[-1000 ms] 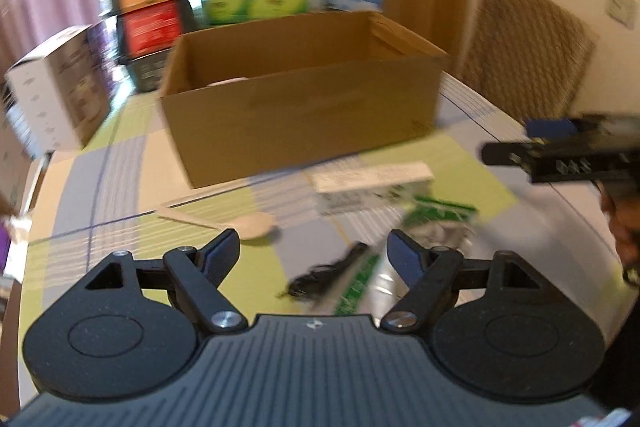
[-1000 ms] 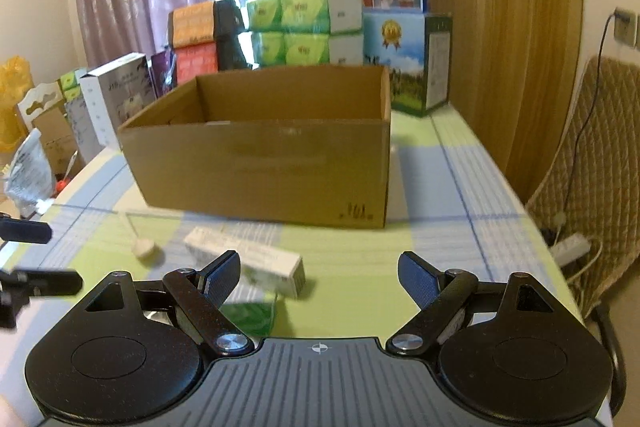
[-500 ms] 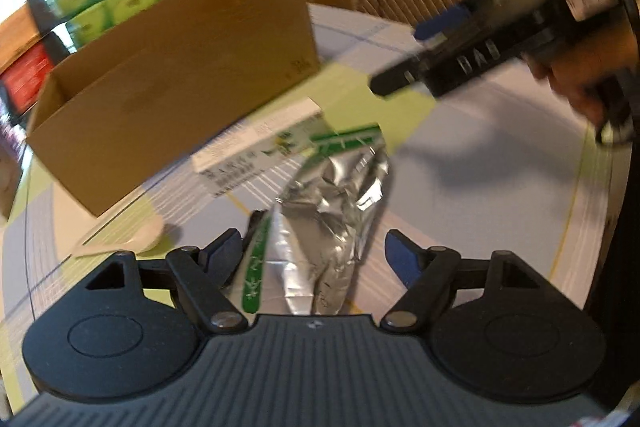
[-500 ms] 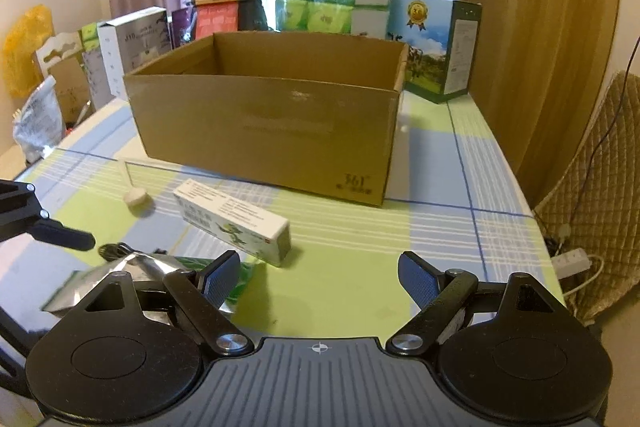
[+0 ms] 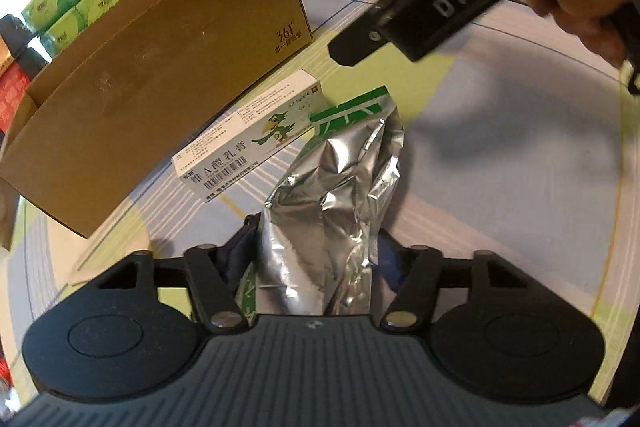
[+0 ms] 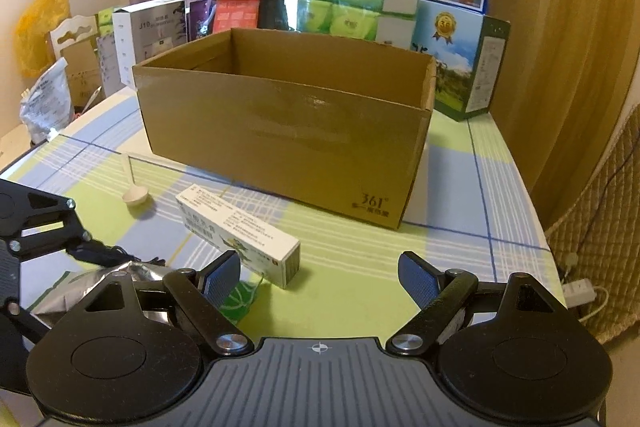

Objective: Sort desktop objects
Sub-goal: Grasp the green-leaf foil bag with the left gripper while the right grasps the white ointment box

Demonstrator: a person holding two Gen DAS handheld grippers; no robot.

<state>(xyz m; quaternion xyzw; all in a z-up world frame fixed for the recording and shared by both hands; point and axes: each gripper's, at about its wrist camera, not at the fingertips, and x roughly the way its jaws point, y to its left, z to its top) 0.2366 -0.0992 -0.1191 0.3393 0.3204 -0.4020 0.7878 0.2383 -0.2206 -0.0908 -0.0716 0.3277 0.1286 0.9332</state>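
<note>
So the left gripper (image 5: 316,247) has its jaws around the silver foil pouch (image 5: 336,195), pretty much pinching it; the pouch's long axis runs straight ahead between them. The cardboard box (image 5: 160,67) sits ahead-left, past the ointment carton (image 5: 248,143) on the worktop (image 5: 500,167). The right gripper (image 6: 320,279) hangs spread apart, holding nothing.

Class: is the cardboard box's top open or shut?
Open. The box has no flaps over its top; the right wrist view shows its inner back wall. Its contents stay hidden.
</note>
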